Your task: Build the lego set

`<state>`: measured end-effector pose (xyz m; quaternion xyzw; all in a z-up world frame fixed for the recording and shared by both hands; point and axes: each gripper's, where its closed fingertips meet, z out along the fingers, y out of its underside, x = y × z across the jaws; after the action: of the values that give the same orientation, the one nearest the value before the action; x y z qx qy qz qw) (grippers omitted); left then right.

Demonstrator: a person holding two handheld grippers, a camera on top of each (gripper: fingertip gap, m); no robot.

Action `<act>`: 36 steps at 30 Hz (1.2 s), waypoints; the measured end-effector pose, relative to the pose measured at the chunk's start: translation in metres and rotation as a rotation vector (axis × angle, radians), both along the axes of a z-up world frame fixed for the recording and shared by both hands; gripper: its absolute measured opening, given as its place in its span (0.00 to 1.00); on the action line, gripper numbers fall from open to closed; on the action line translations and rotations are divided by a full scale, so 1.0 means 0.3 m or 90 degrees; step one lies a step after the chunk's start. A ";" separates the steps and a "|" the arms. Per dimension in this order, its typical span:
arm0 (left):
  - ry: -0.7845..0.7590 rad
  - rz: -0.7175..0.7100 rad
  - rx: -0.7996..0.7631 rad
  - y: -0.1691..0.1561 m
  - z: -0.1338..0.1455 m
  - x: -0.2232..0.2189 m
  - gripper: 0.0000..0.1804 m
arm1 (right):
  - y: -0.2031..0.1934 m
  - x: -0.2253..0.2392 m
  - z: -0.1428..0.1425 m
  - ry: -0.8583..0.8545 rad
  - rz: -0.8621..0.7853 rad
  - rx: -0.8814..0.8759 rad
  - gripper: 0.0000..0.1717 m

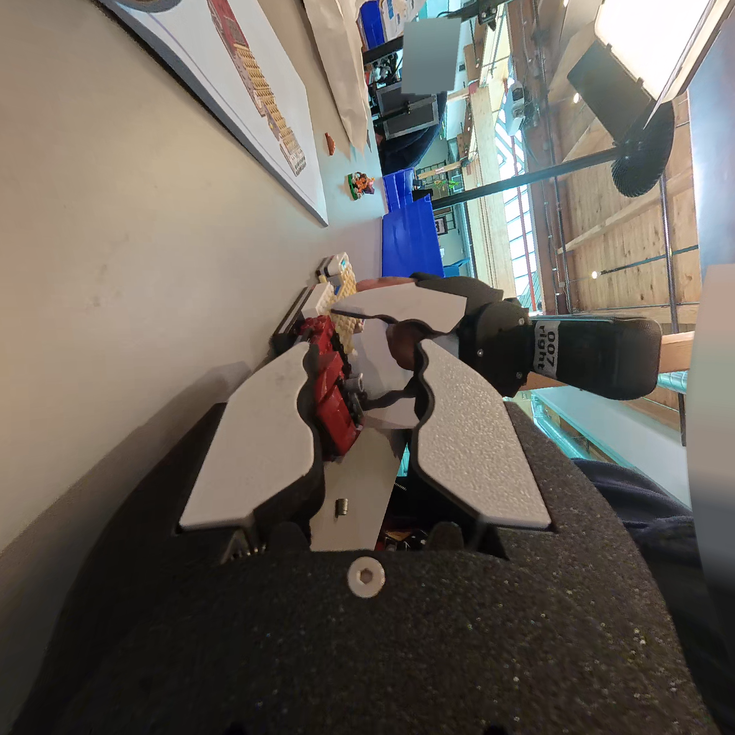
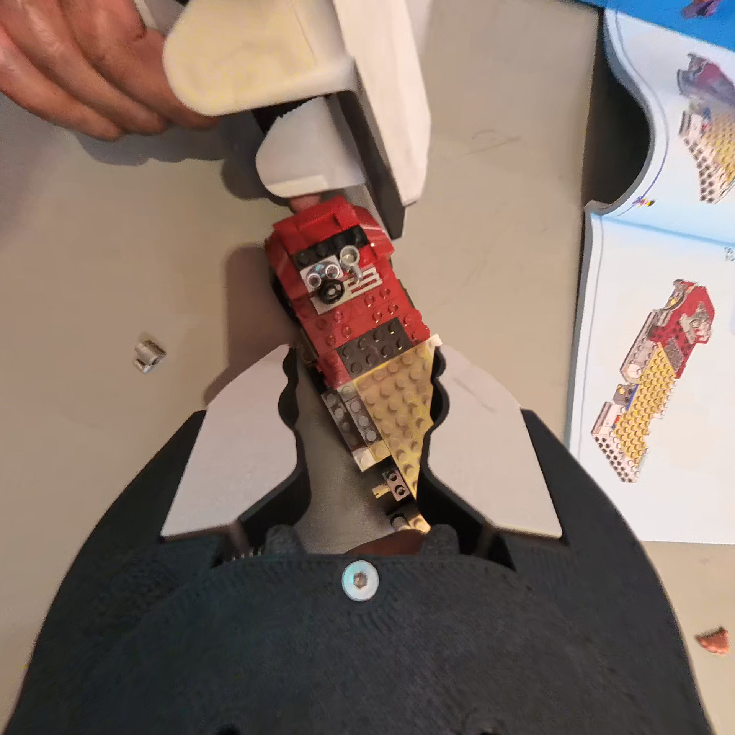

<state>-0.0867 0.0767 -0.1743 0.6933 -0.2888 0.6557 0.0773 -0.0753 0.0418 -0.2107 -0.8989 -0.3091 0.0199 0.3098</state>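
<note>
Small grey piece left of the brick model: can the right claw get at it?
Probably yes: the grey piece lies alone on the table, but the right claw straddles the brick model and must clear that first.

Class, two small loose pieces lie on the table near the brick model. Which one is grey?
The grey piece left of the model; the other piece is reddish-brown.

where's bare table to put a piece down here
Bare table left of the model, between hand and grey piece; also a strip between model and booklet. Crowded at the model, with left gripper and right gripper at it.
</note>
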 end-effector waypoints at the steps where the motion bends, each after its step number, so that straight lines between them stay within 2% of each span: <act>1: -0.001 0.003 -0.002 0.003 0.000 -0.005 0.26 | 0.004 0.002 0.008 -0.004 0.007 0.005 0.38; 6: -0.010 0.007 -0.003 0.014 0.003 -0.018 0.26 | 0.008 -0.001 0.027 -0.039 0.136 0.008 0.45; 10: -0.017 0.012 -0.004 0.018 0.008 -0.030 0.26 | 0.019 -0.011 0.028 -0.048 0.248 -0.034 0.45; 14: -0.024 0.026 -0.013 0.025 0.011 -0.050 0.26 | 0.018 -0.023 -0.018 -0.034 0.303 -0.105 0.42; 17: -0.021 0.037 -0.020 0.036 0.006 -0.065 0.26 | 0.013 -0.024 -0.053 -0.050 0.302 -0.124 0.38; 19: -0.017 0.038 -0.022 0.044 -0.001 -0.070 0.26 | 0.014 -0.028 -0.047 -0.063 0.299 -0.094 0.38; 24: -0.008 0.009 -0.006 0.042 -0.011 -0.056 0.26 | 0.016 -0.023 -0.014 -0.161 0.309 0.064 0.38; 33: -0.013 -0.159 0.149 -0.019 -0.018 -0.040 0.29 | 0.019 -0.005 0.024 -0.308 0.311 0.239 0.38; 36: -0.035 -0.218 0.167 -0.053 -0.013 -0.051 0.31 | 0.024 -0.008 0.037 -0.325 0.308 0.276 0.38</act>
<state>-0.1020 0.0609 -0.1782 0.6204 -0.4872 0.6083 0.0885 -0.0778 0.0489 -0.1995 -0.6902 -0.5755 -0.1973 0.3917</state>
